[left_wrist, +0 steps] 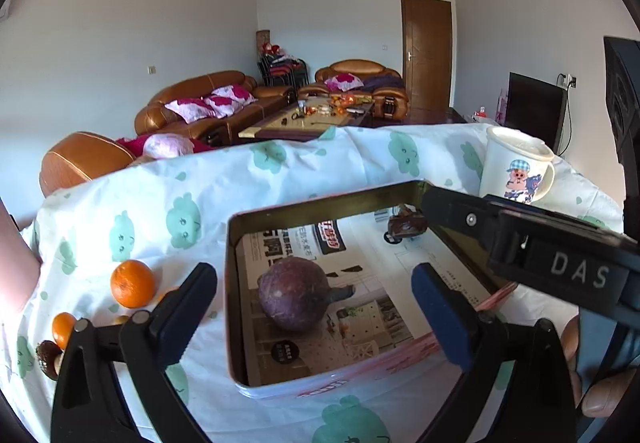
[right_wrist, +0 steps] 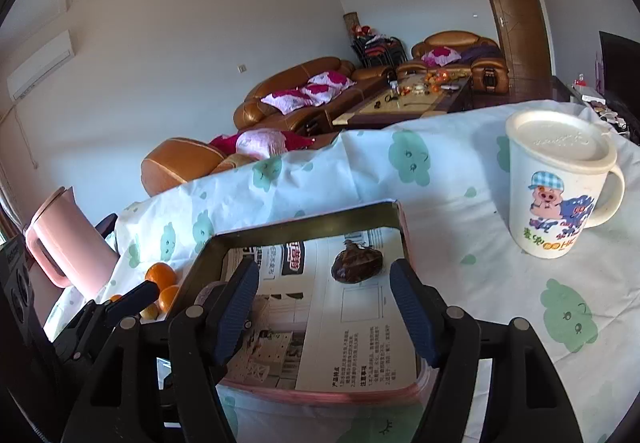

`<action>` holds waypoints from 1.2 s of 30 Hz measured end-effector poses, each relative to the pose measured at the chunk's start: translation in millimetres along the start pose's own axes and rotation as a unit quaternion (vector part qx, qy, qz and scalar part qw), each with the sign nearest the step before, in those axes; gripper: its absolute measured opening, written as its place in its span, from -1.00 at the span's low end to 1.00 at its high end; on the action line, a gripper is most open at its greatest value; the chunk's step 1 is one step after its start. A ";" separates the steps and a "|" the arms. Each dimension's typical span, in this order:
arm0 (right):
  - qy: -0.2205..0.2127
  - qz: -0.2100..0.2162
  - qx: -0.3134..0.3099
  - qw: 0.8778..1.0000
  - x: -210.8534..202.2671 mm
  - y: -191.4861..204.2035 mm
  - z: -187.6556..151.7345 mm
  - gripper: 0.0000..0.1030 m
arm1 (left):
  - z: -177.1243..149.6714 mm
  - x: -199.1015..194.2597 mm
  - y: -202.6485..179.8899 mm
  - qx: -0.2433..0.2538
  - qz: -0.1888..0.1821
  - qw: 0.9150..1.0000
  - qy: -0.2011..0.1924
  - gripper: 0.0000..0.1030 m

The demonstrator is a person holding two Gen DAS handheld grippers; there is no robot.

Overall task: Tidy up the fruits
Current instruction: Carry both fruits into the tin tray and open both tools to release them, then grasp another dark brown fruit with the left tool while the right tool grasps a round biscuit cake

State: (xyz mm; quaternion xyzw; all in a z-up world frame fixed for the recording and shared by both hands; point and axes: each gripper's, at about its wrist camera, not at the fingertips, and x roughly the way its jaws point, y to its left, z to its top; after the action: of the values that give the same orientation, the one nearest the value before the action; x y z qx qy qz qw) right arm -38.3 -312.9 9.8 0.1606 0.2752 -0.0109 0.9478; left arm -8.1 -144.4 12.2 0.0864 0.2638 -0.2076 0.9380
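1. Both grippers empty: left gripper (left_wrist: 316, 307) with jaws spread, hovering over the near rim of the tin box (left_wrist: 280, 213); right gripper (right_wrist: 324, 313) likewise spread, poised over the same box from the near side.
2. Inside the box, on a printed paper lining (left_wrist: 360, 323): a round purple fruit (left_wrist: 294, 293) toward 7 o'clock of the floor, and a dark brown fruit (right_wrist: 357, 263) up near the 1 o'clock corner, well apart from each other.
3. Left to sort, on the cloud-print cloth (left_wrist: 160, 195) covering the surface: a large orange (left_wrist: 133, 283) at 9 o'clock of the box, a smaller orange (left_wrist: 64, 329) and a dark brown piece (left_wrist: 48, 357) nearer the left view's 8 o'clock edge.
4. Judged stage: midway, two fruits boxed, several outside.
5. Next move, likely: swing the left gripper toward 9 o'clock, lower around the large orange, close gently, since round and prone to rolling.
6. Lidded cartoon mug (right_wrist: 560, 187) at 2 o'clock and pink jug (right_wrist: 68, 239) at 9 o'clock: keep clear.
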 end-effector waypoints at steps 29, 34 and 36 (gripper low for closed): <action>-0.091 -0.069 -0.040 0.993 -21.6 25.4 -18.2 0.45 | -30.0 -13.5 91.0 -0.074 0.064 0.995 0.036 1.00; -0.077 -0.062 -0.043 0.994 -19.2 37.9 -24.1 0.45 | -37.1 -18.5 112.4 -0.083 0.079 0.993 0.042 1.00; -0.072 -0.057 -0.046 0.995 -18.5 45.5 -27.6 0.45 | -39.4 -19.6 122.0 -0.086 0.087 0.991 0.045 1.00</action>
State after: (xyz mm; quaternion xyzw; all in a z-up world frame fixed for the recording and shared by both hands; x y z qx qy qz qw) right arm -63.3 -262.4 11.0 0.0998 0.2154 -0.0635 0.9693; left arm 11.7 -17.3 -4.3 0.0372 0.3145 -0.0978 0.9435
